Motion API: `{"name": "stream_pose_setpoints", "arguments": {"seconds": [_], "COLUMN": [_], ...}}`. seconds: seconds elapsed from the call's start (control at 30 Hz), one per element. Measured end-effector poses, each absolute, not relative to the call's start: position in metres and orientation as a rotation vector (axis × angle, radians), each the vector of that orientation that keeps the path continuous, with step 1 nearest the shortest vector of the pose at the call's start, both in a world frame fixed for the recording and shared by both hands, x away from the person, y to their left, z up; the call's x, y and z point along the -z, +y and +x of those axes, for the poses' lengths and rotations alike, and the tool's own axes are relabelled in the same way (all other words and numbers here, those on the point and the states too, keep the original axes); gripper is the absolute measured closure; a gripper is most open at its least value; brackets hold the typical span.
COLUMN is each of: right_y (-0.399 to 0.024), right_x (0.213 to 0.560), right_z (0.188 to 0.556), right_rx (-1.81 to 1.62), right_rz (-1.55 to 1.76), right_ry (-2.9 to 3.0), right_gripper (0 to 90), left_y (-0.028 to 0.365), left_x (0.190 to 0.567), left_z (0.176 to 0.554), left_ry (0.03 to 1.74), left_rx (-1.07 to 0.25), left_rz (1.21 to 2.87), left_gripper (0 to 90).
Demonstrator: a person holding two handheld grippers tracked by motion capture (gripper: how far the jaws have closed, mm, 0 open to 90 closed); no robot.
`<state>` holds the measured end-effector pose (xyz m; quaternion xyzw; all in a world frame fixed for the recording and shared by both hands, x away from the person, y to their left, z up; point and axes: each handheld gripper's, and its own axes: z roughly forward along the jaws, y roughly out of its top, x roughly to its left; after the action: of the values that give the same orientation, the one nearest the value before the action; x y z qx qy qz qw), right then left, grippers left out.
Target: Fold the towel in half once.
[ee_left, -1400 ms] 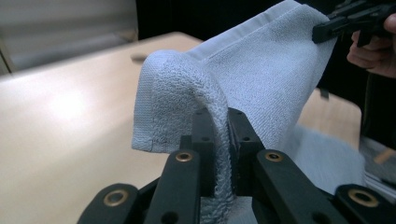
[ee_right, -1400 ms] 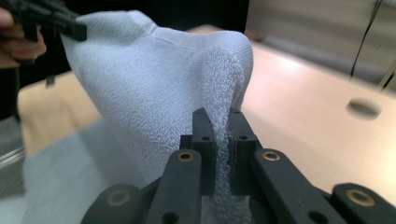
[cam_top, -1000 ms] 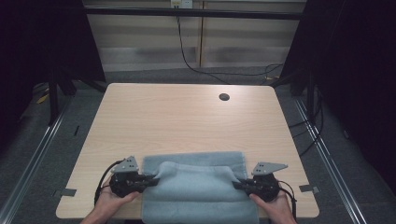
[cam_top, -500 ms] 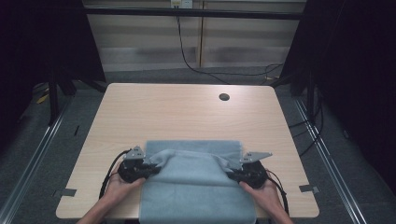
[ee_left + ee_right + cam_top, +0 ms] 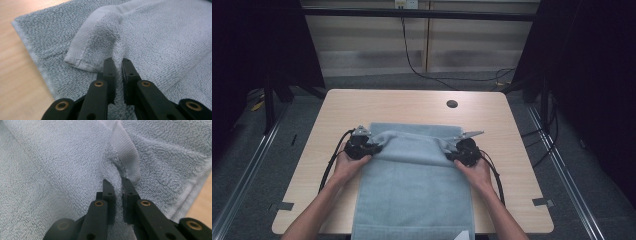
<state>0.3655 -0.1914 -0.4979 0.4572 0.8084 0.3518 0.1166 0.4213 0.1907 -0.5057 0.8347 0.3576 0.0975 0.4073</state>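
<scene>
A: High view, status?
B: The towel (image 5: 412,190) lies on the tabletop (image 5: 362,105), near end hanging over the near edge. Its upper layer is raised between the left gripper (image 5: 373,147) and right gripper (image 5: 451,151), with a flat layer beyond them.

A: Left gripper view?
B: The left gripper (image 5: 118,65) is closed to a narrow gap, pinching a ridge of towel (image 5: 160,37) beside a hemmed corner. Tabletop (image 5: 20,75) shows at left.

A: Right gripper view?
B: The right gripper (image 5: 118,185) is likewise nearly closed on a towel (image 5: 50,170) fold next to the hem band.
</scene>
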Motion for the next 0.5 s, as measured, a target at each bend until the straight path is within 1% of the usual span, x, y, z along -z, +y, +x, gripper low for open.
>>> {"name": "stream_pose_setpoints", "arguments": {"seconds": [0.07,0.1,0.2,0.37,0.47,0.5], "right_y": [-0.192,-0.193,-0.195,-0.193,-0.196,-0.197], "right_x": [0.499,0.500,0.500,0.499,0.499,0.500], "right_z": [0.377,0.382,0.393,0.408,0.415,0.416], "right_rx": [-1.046,-1.051,-1.063,-0.998,-0.996,-1.004], "right_rz": [1.361,1.366,1.437,1.461,1.491,1.493], "right_ry": [2.353,2.347,2.308,2.262,2.242,2.241], "right_gripper": [84.7,84.7,84.7,84.7,84.7,84.7], "left_y": [0.191,0.189,0.184,0.174,0.174,0.174], "left_x": [0.508,0.508,0.508,0.508,0.510,0.509], "left_z": [0.427,0.429,0.439,0.457,0.463,0.464], "left_ry": [0.932,0.925,0.959,0.996,1.029,1.041], "left_rx": [-0.252,-0.278,-0.293,-0.319,-0.291,-0.280], "left_rz": [2.073,2.076,2.068,2.056,2.011,2.021], "left_gripper": [83.9,83.9,83.9,83.9,83.9,83.9]}}
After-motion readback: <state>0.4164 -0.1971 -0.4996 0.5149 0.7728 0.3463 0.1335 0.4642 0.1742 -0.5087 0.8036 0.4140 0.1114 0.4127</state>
